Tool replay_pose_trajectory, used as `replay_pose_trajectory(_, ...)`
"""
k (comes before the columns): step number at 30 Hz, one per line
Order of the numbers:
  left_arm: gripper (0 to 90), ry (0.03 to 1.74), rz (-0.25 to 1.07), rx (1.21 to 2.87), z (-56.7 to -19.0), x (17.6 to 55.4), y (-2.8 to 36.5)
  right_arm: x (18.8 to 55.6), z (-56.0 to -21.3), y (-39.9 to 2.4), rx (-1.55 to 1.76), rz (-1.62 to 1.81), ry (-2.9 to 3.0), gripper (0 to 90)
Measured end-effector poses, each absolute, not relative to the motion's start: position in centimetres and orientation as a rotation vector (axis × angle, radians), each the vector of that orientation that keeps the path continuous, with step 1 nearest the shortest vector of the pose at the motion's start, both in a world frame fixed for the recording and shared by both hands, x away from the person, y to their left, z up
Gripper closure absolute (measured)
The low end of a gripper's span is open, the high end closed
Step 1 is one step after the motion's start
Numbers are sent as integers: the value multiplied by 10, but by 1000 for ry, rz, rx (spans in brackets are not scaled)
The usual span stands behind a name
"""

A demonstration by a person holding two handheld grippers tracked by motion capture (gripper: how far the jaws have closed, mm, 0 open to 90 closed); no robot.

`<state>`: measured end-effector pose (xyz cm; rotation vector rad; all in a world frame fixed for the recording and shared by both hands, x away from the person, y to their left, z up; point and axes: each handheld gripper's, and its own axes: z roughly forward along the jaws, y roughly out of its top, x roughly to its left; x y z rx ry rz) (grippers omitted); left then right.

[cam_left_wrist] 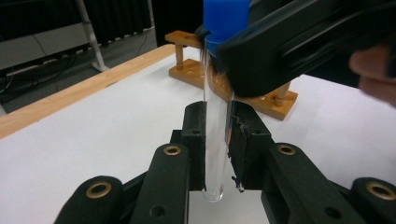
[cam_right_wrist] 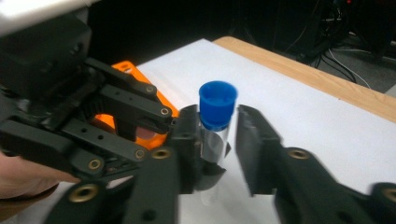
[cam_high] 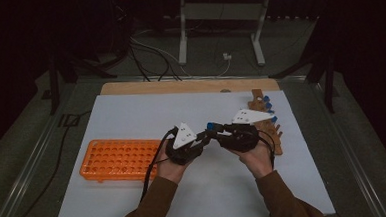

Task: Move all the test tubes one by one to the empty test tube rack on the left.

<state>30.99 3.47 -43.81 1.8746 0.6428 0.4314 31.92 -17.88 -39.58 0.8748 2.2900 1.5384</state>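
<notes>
While I count one clear test tube [cam_left_wrist: 215, 140] with a blue cap [cam_right_wrist: 217, 104], two racks sit on the table: one orange [cam_high: 117, 159], one wooden [cam_high: 268, 127]. My left gripper [cam_left_wrist: 217, 142] clamps the upright tube low down; my right gripper [cam_right_wrist: 218, 140] stands parted around its top, one pad apart from the glass

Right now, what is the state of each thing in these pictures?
Test tube: upright, blue cap on, held above the table.
Left gripper: fingers shut on the test tube.
Right gripper: fingers open beside the tube's top.
Orange rack: lying flat, holes empty.
Wooden rack: holding blue-capped tubes.
</notes>
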Motion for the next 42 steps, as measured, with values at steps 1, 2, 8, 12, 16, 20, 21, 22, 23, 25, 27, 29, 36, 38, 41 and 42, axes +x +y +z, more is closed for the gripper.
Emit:
replay_pose_trajectory(1,781,649,432,1874,-438,310,37,319,-395,-181,871,1547,2286,589)
replay_pose_trajectory(2,781,649,432,1874,-438,310,37,318,-394,-184,875,1554,2279,554)
replay_pose_trajectory(8,781,703,441,1843,-438,311,57,314,-392,-204,917,1604,2214,352)
replay_pose_trajectory(12,781,718,462,1843,-437,308,69,313,-395,-216,946,1571,2184,217)
replay_pose_trajectory(16,781,734,479,1842,-437,307,80,312,-400,-228,985,1536,2159,148)
replay_pose_trajectory(20,781,768,494,1833,-439,305,97,309,-406,-239,1003,1503,2157,111)
replay_pose_trajectory(21,781,778,499,1831,-440,305,101,308,-408,-242,1003,1495,2158,103)
replay_pose_trajectory(22,781,787,505,1828,-440,305,105,307,-409,-244,1003,1489,2158,94)
replay_pose_trajectory(23,780,799,506,1821,-441,305,109,306,-411,-247,1009,1487,2154,88)
replay_pose_trajectory(25,781,836,518,1807,-444,306,122,304,-413,-252,1013,1486,2150,87)
replay_pose_trajectory(27,781,847,525,1802,-445,307,126,302,-414,-256,1019,1477,2145,85)
replay_pose_trajectory(29,781,870,538,1798,-447,309,133,301,-415,-259,1023,1475,2139,86)
replay_pose_trajectory(36,781,942,570,1781,-457,319,151,299,-416,-263,1029,1488,2126,86)
replay_pose_trajectory(38,781,954,577,1783,-460,323,153,299,-417,-263,1027,1493,2122,87)
replay_pose_trajectory(41,781,971,583,1796,-465,328,153,299,-419,-263,1028,1495,2123,87)
replay_pose_trajectory(42,781,976,584,1802,-466,329,153,299,-419,-263,1028,1495,2124,87)
